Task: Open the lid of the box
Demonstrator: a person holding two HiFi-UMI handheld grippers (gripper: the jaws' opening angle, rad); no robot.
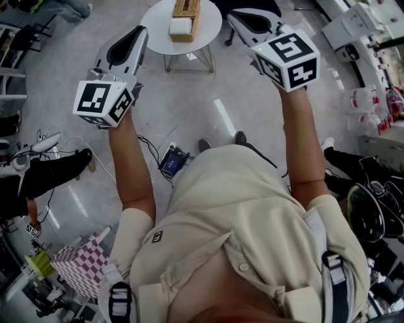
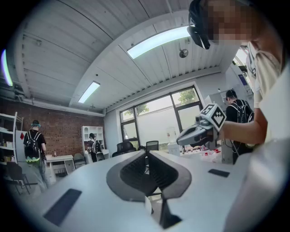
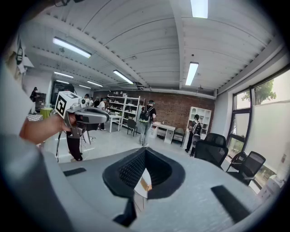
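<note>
A wooden box with a white block against its side stands on a small round white table at the top of the head view. Both grippers are held up in the air, short of the table. My left gripper hovers off the table's left edge with its jaws shut and nothing between them. Off the table's right edge, my right gripper is also shut and empty; under its jaws a sliver of the table and the box shows. Neither touches the box.
A power strip with cables lies on the floor between me and the table. A pink checkered box stands at lower left, and shelves with bottles at right. Several people, desks and office chairs fill the room.
</note>
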